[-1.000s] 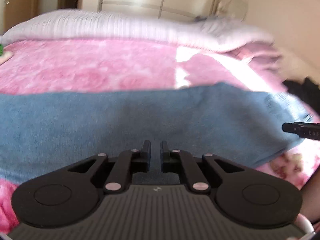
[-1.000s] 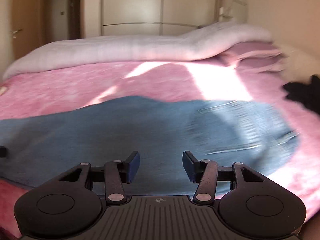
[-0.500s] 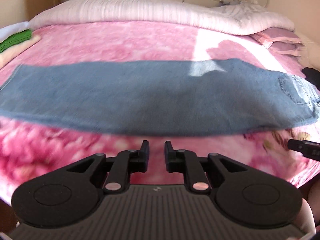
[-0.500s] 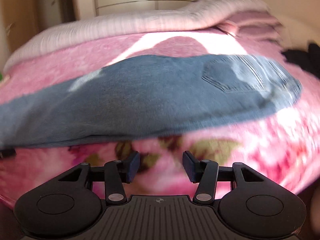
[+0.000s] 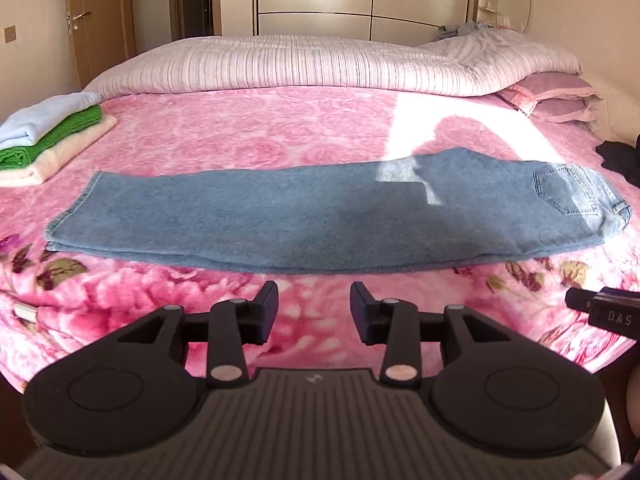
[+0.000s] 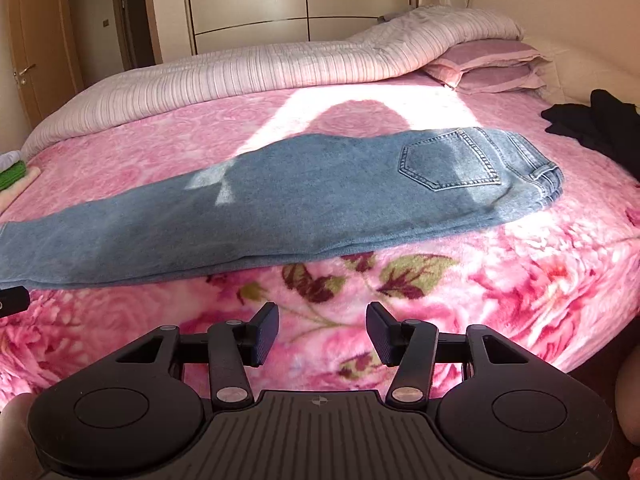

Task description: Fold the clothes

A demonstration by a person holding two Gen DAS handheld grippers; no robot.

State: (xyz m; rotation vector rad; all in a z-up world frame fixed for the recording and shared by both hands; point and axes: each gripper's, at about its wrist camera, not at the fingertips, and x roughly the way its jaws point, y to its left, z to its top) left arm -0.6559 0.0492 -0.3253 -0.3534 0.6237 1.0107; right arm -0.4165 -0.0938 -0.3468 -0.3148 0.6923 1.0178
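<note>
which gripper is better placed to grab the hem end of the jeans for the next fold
Left, probably. The jeans lie leg on leg across the bed; their hem sits on the left gripper's side, the waistband nearer the right gripper. Both are open and empty.

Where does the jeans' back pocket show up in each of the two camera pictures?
Left wrist view: pocket far right, near the jeans' waist end.
Right wrist view: pocket right of centre, upper half.
Shared landmark: striped duvet behind the jeans.
</note>
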